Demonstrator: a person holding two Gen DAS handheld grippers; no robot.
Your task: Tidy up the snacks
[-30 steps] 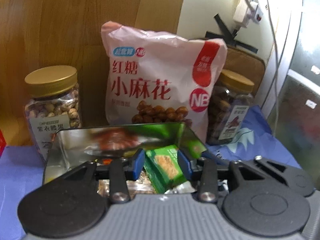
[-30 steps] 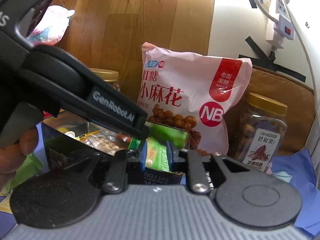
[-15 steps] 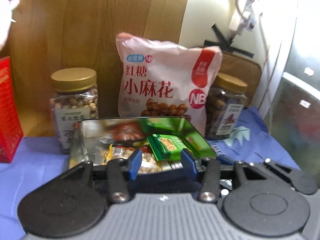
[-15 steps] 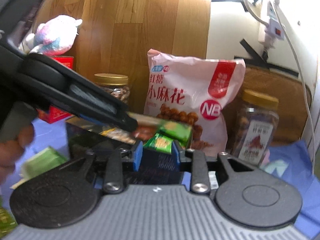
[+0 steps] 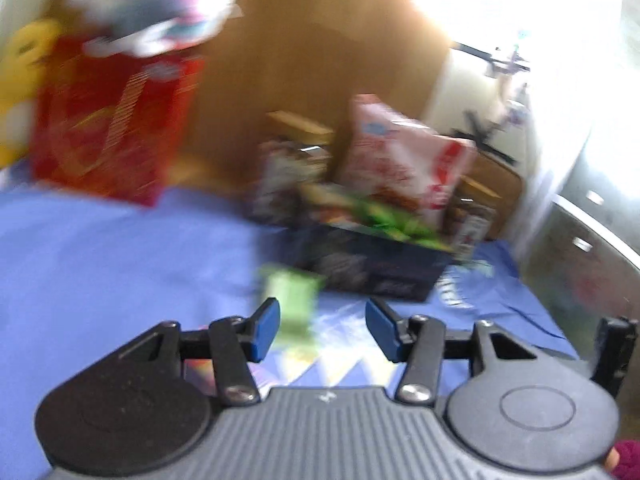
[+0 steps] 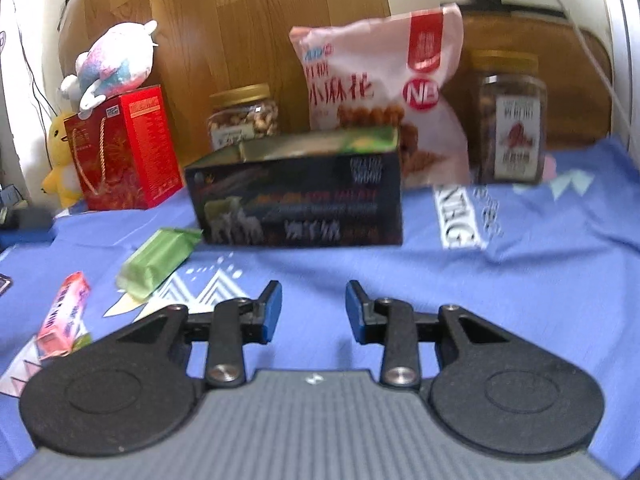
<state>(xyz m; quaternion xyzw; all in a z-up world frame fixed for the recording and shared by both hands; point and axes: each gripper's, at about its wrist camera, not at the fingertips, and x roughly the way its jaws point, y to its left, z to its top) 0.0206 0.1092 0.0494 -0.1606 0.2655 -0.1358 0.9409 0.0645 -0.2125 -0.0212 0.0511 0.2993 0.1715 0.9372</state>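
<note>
A dark open snack box (image 6: 298,196) stands on the blue cloth with green packets inside; it also shows blurred in the left wrist view (image 5: 372,264). A green snack packet (image 6: 156,258) lies on the cloth left of the box; in the left wrist view the green packet (image 5: 294,300) lies just beyond my fingers. A pink snack bar (image 6: 64,316) lies at the near left. My left gripper (image 5: 322,332) is open and empty. My right gripper (image 6: 314,310) is open and empty, well short of the box.
Behind the box stand a pink snack bag (image 6: 380,92), a nut jar (image 6: 244,120) and a second jar (image 6: 508,120). A red gift box (image 6: 120,148) with plush toys (image 6: 112,62) stands at the left. A wooden board backs them.
Both grippers have pulled back from the box and away from its contents. The left view has swung left and is blurred. A green packet now lies before the left gripper.
</note>
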